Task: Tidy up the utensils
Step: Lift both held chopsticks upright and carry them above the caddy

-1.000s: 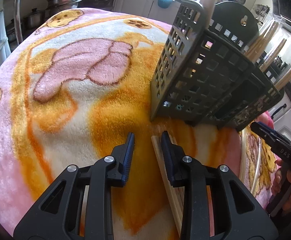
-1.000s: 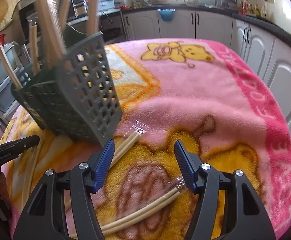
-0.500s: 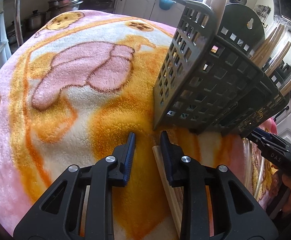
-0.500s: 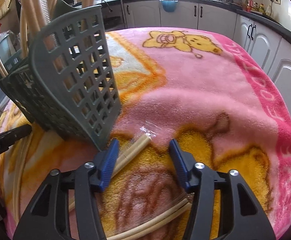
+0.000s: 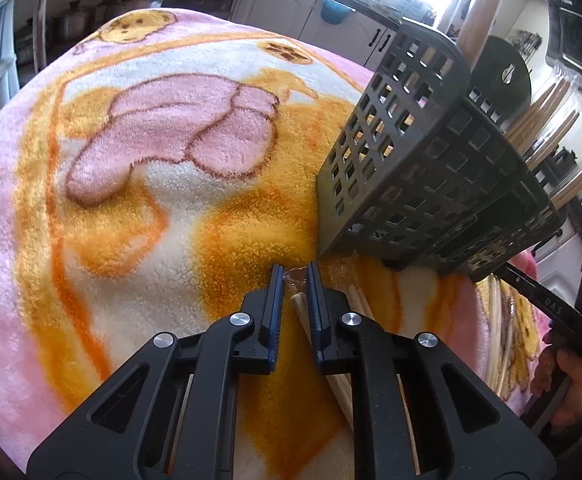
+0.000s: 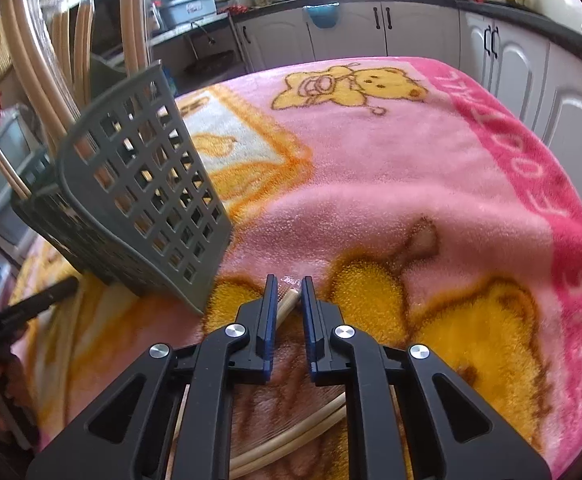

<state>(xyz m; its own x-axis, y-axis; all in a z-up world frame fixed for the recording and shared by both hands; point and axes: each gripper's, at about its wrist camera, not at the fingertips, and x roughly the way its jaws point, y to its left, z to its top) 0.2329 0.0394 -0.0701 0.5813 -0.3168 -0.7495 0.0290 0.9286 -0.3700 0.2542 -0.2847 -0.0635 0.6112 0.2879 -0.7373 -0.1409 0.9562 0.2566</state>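
Your left gripper (image 5: 294, 276) is low and points forward, its jaws nearly closed with a narrow gap. Your right gripper (image 6: 287, 286) has the same pose, jaws almost together. Your right hand (image 5: 567, 384) grips its handle.

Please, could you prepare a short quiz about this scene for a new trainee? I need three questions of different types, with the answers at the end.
1. True or false: the grey basket is empty.
2. What lies in the narrow gap at the tips of the left tongs? A) wrapped chopsticks B) a metal spoon C) a fork
3. Fill in: the surface is covered by a pink and orange ____ with bear pictures.

Key: 1. False, long wooden sticks stand in it. 2. A. 3. blanket.
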